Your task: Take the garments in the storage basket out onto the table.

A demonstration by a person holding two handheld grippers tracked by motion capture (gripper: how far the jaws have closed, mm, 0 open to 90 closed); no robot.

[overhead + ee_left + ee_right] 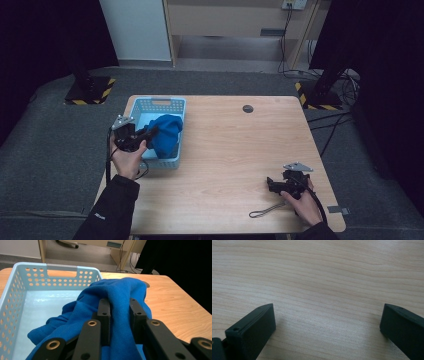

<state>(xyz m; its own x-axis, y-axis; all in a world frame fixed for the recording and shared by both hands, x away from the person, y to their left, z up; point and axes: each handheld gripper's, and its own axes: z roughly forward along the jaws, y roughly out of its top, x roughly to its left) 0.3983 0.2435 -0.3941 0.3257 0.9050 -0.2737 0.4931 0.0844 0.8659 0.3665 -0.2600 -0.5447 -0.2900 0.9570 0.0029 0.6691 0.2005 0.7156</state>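
Note:
A blue cloth [166, 134] lies bunched in the light blue perforated basket [160, 104] at the table's left, draped over the basket's right wall. My left gripper [148, 134] is shut on a fold of the blue cloth [117, 297], which runs between its two black jaws in the left gripper view; my left gripper [119, 307] hangs over the basket [15, 297]. My right gripper [272, 184] rests low over the table near the front right, held by a hand. In the right gripper view my right gripper [327, 312] is open wide, with bare wood between its jaws.
A wooden table [235, 150] with a dark round grommet [247, 108] near its far edge. A thin cable loop [265, 210] lies on the wood near the right hand. Grey floor, stand bases and cables surround the table.

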